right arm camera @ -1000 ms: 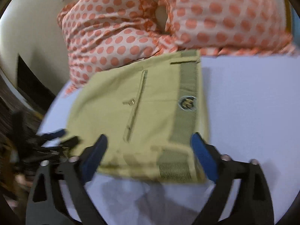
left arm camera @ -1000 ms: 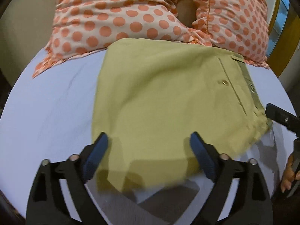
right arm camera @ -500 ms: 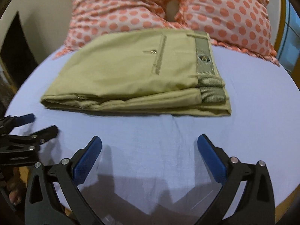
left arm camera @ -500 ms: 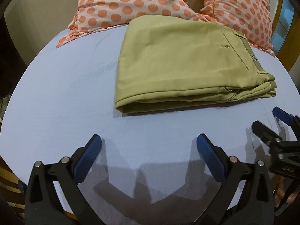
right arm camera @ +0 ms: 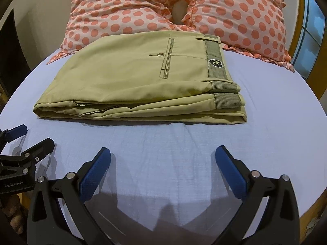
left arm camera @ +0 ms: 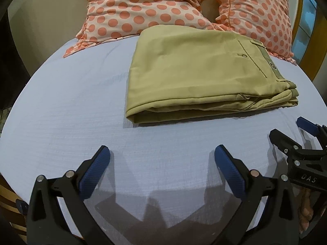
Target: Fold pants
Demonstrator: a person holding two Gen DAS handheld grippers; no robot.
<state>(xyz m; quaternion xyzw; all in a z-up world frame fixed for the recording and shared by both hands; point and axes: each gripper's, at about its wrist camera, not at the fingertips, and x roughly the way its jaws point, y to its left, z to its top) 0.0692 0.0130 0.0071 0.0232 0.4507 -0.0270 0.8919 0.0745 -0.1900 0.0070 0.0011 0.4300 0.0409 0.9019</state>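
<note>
The khaki pants (left arm camera: 196, 71) lie folded in a flat rectangular stack on the pale blue bed sheet (left arm camera: 71, 106), waistband to the right; they also show in the right wrist view (right arm camera: 143, 77). My left gripper (left arm camera: 162, 157) is open and empty, hovering over bare sheet short of the pants' near edge. My right gripper (right arm camera: 163, 157) is open and empty, also back from the near edge. Each gripper shows in the other's view: the right one at the right side (left arm camera: 290, 130), the left one at the left side (right arm camera: 26, 136).
Two pink pillows with orange dots (left arm camera: 143, 10) (right arm camera: 235, 10) lean behind the pants at the head of the bed. A wall is at the left, a wooden frame and window (right arm camera: 308, 40) at the right. The bed's near edge lies just below the grippers.
Both grippers have pulled back from over the pants towards the near edge of the bed. The pants now lie folded and free of both grippers.
</note>
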